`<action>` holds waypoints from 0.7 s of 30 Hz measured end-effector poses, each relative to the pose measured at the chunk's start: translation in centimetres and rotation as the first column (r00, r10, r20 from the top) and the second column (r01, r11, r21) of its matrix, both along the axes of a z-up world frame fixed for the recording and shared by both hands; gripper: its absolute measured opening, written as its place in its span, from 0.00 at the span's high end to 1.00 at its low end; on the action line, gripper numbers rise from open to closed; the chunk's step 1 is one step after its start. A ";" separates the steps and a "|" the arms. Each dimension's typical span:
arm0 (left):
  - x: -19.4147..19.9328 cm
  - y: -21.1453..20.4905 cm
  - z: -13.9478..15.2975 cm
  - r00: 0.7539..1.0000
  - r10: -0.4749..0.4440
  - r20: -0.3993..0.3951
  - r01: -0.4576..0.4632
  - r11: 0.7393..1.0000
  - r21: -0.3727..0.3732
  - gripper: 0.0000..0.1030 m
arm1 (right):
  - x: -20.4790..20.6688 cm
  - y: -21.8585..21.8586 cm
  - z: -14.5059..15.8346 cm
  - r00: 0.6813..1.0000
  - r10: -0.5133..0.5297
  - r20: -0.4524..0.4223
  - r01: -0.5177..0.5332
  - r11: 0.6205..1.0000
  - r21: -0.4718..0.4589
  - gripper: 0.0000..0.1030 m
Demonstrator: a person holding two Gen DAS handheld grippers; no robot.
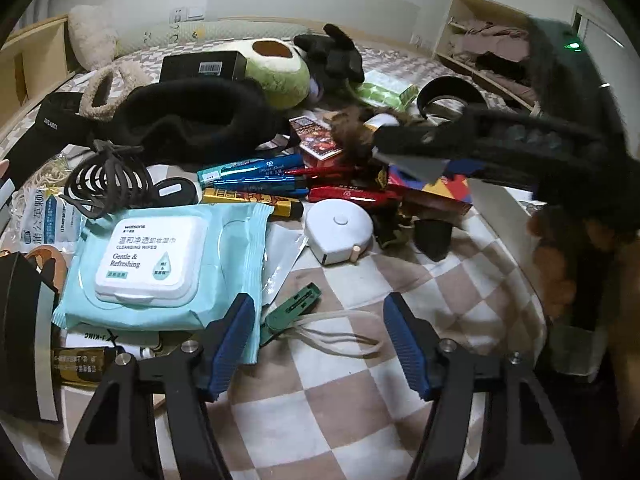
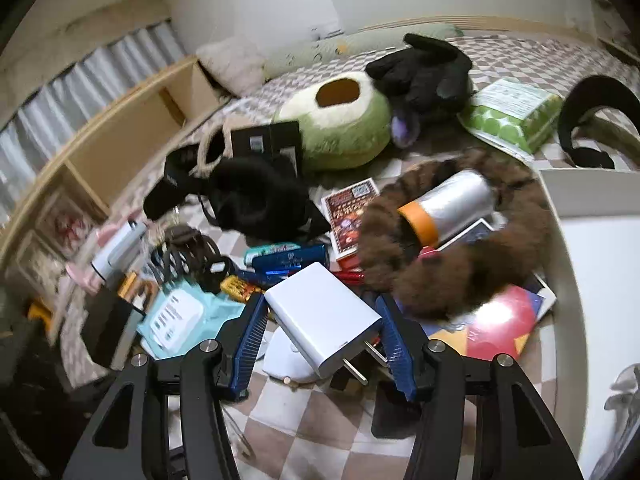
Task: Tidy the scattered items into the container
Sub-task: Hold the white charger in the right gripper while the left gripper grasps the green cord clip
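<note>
A bed covered in a beige-and-white checked blanket (image 1: 320, 412) serves as the work surface; a pale wall rises at the far side, a wooden shelf unit (image 2: 120, 136) runs along the left, and an open shelf with folded clothes (image 1: 488, 40) sits at the far right.

The right gripper (image 2: 320, 332) grips a white plug-in charger (image 2: 320, 316) between its blue pads, prongs pointing toward the camera, lifted above the clutter. The white container (image 2: 592, 264) lies at the right edge of that view, its rim close beside a brown furry band (image 2: 460, 264) and a clear roll with an orange end (image 2: 448, 208).

The left gripper (image 1: 320, 344) hangs over the blanket with its fingers partly open, pressing on nothing; a small green clip with a pale loop (image 1: 296, 308) lies between them. Just left sits a teal pack of cleansing wipes (image 1: 160, 264), and beyond it a white round tape measure (image 1: 340, 228), blue and red pens (image 1: 280, 180), a black hair claw (image 1: 108, 184) and a black fleece band (image 1: 192, 120). Farther off rest an avocado cushion (image 1: 276, 68), a black plush toy (image 1: 332, 56) and a green tissue pack (image 1: 384, 92). A dark furry blurred shape (image 1: 560, 140) crosses the upper right of the left view, hiding what lies behind.
</note>
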State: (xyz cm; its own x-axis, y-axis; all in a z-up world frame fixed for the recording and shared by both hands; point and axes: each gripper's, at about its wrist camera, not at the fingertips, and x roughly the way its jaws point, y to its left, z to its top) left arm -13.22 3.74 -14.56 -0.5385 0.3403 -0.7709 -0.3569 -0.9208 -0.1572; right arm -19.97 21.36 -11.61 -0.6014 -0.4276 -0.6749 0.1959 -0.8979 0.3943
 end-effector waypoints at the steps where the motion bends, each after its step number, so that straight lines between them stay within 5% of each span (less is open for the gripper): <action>1: -0.1 0.1 -0.1 1.000 0.001 0.001 -0.001 1.000 -0.006 0.37 | 0.0 0.2 0.1 1.000 -0.003 0.001 0.003 1.000 -0.015 0.45; 21: 0.2 2.1 -1.4 0.998 -0.034 0.046 0.037 0.997 -0.065 0.45 | 0.5 0.6 0.5 1.000 0.014 0.011 -0.013 0.997 -0.080 0.45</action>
